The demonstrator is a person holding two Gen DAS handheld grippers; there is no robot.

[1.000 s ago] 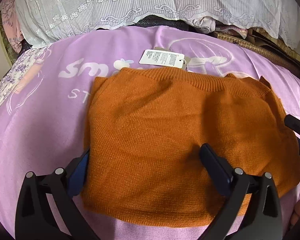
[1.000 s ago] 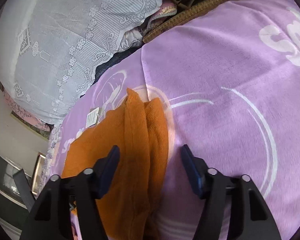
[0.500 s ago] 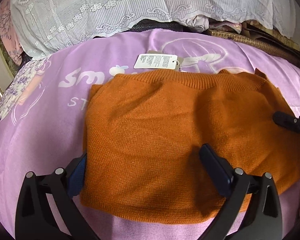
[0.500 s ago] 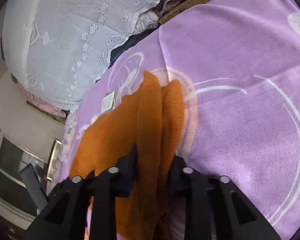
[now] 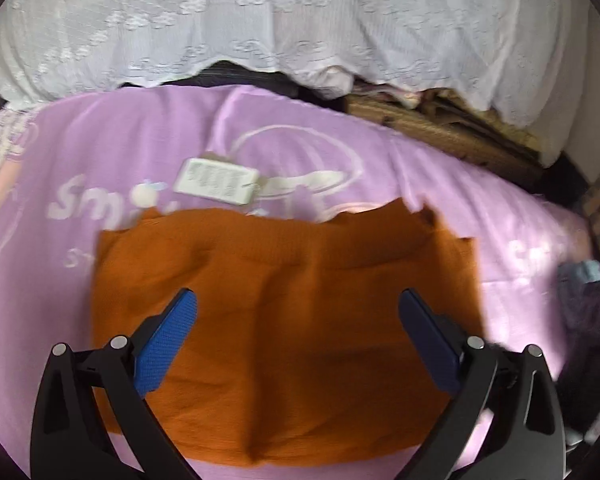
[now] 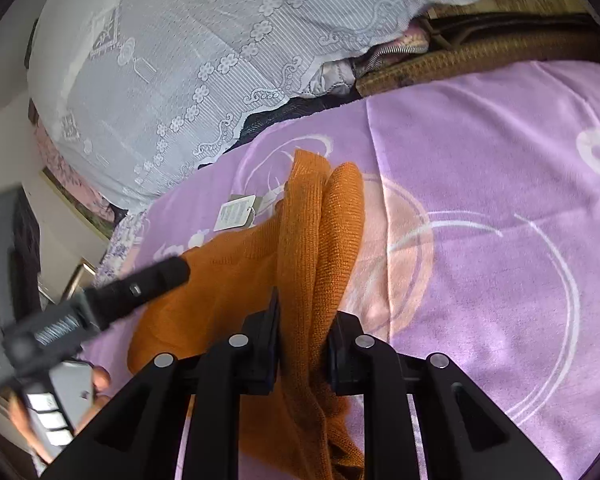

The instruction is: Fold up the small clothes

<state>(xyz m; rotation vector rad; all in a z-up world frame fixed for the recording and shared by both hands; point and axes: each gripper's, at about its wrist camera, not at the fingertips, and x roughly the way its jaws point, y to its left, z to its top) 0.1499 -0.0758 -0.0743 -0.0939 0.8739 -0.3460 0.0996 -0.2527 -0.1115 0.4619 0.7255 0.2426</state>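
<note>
the left wrist view looks steeply down between its own fingers onto the orange sweater (image 5: 284, 320) on the purple blanket (image 5: 120, 152), facing the lace cover (image 5: 284, 20). the right wrist view sits close at the sweater's edge, looking along it. both share sweater, paper tag (image 6: 236, 212) and blanket.

Right claw (image 6: 302, 316) closing on sweater (image 6: 320, 240) edge.

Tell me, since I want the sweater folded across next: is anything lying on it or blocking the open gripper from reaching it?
Nothing visible does. The left gripper hangs open above the bare orange sweater. The paper tag lies past the collar on the purple blanket. The right gripper is closing on the sweater's bunched edge.
</note>
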